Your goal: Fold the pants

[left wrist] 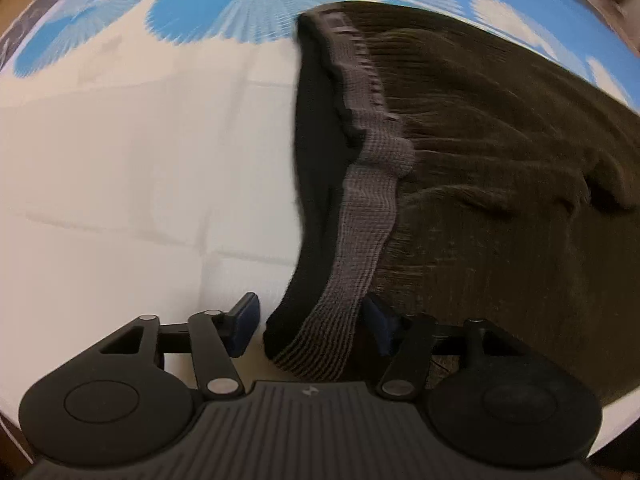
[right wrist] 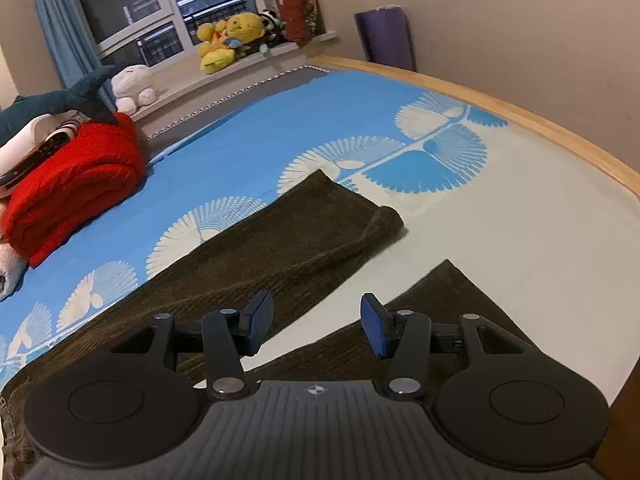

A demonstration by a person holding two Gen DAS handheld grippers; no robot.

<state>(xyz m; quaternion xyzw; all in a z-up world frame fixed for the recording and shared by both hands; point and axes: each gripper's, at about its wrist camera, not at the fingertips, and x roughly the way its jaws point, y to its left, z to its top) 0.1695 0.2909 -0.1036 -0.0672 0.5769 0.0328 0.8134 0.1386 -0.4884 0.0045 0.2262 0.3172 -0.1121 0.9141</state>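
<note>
Between left gripper (left wrist: 310, 326) fingers, perhaps waistband (left wrist: 360, 236)

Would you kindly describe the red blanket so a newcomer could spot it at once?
Start from the bed with its blue-and-white fan-print sheet. At its edge nearest the window, left of the dark pants, lies the folded red blanket. It is the only bright red bundle there, with a plush shark on top.

Each hand-held gripper, left (left wrist: 310, 326) and right (right wrist: 316, 326), is matte black with a ribbed grey body, silver pivot screws and blue ribbed pads (right wrist: 376, 326).
</note>
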